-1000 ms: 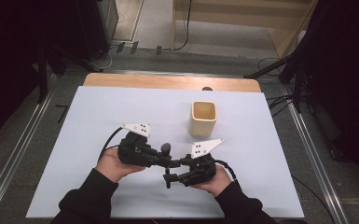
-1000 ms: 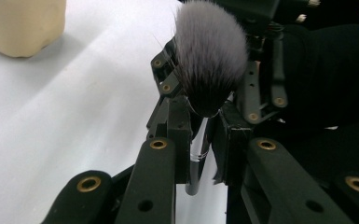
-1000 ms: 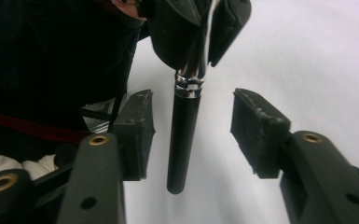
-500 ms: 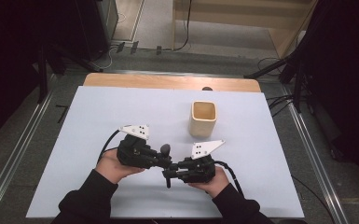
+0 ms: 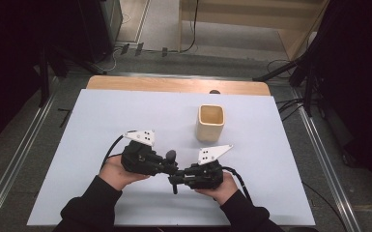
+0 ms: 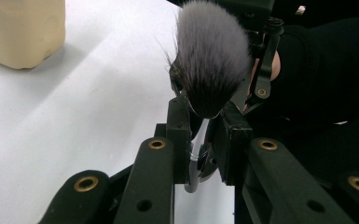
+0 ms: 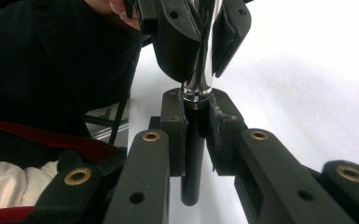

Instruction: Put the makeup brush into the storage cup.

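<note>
A makeup brush with a grey-black bristle head (image 5: pixel 171 155) (image 6: pixel 210 60), a shiny metal ferrule (image 7: pixel 200 70) and a black handle (image 7: pixel 193 154) is held between both grippers just above the white table sheet (image 5: pixel 101 121). My left gripper (image 5: pixel 170 167) (image 6: pixel 204 116) is shut on the ferrule just below the bristles. My right gripper (image 5: pixel 176 180) (image 7: pixel 196 102) faces it from the other side. Its jaws have just been closing and now press on the handle. A beige square cup (image 5: pixel 210 122) (image 6: pixel 23 28) stands upright behind the grippers, apart from them.
The white sheet covers a wooden table whose far edge (image 5: pixel 174 84) shows bare. Metal rails (image 5: pixel 319 145) run along both sides. Dark furniture and cables lie on the floor beyond. Open sheet lies to the left and the right of the hands.
The right gripper's jaws have closed onto the brush handle. Both hands and the brush stay where they were.
</note>
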The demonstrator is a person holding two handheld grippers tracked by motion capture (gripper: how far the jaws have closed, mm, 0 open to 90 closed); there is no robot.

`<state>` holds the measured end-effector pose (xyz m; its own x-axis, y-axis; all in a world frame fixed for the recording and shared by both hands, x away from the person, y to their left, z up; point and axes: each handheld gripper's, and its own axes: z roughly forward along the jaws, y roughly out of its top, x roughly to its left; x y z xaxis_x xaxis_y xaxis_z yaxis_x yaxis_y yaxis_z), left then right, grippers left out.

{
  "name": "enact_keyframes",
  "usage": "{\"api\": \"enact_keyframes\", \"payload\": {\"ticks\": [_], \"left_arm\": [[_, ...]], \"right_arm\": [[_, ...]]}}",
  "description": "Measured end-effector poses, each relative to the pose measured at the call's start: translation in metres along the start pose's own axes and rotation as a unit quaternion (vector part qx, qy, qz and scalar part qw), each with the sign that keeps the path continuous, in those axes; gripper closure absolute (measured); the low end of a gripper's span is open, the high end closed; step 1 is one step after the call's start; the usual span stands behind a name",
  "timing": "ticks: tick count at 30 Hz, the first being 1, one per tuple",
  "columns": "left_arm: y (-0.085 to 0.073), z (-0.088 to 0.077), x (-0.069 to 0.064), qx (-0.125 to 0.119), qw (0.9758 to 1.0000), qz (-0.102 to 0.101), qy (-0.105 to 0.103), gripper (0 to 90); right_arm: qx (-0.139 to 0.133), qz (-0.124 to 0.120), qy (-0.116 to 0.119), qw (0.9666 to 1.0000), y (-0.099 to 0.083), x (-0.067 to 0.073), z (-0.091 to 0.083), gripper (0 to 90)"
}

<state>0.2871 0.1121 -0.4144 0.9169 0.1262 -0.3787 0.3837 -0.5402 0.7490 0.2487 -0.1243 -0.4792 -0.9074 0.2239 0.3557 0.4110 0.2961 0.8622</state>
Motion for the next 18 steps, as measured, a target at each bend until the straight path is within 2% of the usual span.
{"api": "enact_keyframes", "payload": {"ticks": [7, 11, 14, 18], "left_arm": [[-0.0008, -0.0001, -0.0006, -0.002, 1.0000, 0.003, 0.002, 75.0], [-0.0009, -0.0010, 0.0001, -0.002, 1.0000, 0.004, 0.007, 66.5], [-0.0010, -0.0027, 0.0025, -0.007, 0.9999, -0.008, -0.003, 56.9], [-0.0020, -0.0052, 0.0037, -0.013, 0.9999, -0.006, 0.006, 46.2]], "right_arm": [[0.004, 0.000, -0.001, 1.0000, 0.0011, 0.0014, 0.0000, 79.4], [0.005, -0.003, -0.004, 1.0000, 0.0015, 0.0016, -0.0005, 79.4], [0.005, -0.006, -0.008, 0.9999, 0.0014, 0.0010, -0.0001, 79.4], [0.008, -0.005, -0.013, 0.9999, 0.0014, 0.0005, -0.0012, 79.4]]}}
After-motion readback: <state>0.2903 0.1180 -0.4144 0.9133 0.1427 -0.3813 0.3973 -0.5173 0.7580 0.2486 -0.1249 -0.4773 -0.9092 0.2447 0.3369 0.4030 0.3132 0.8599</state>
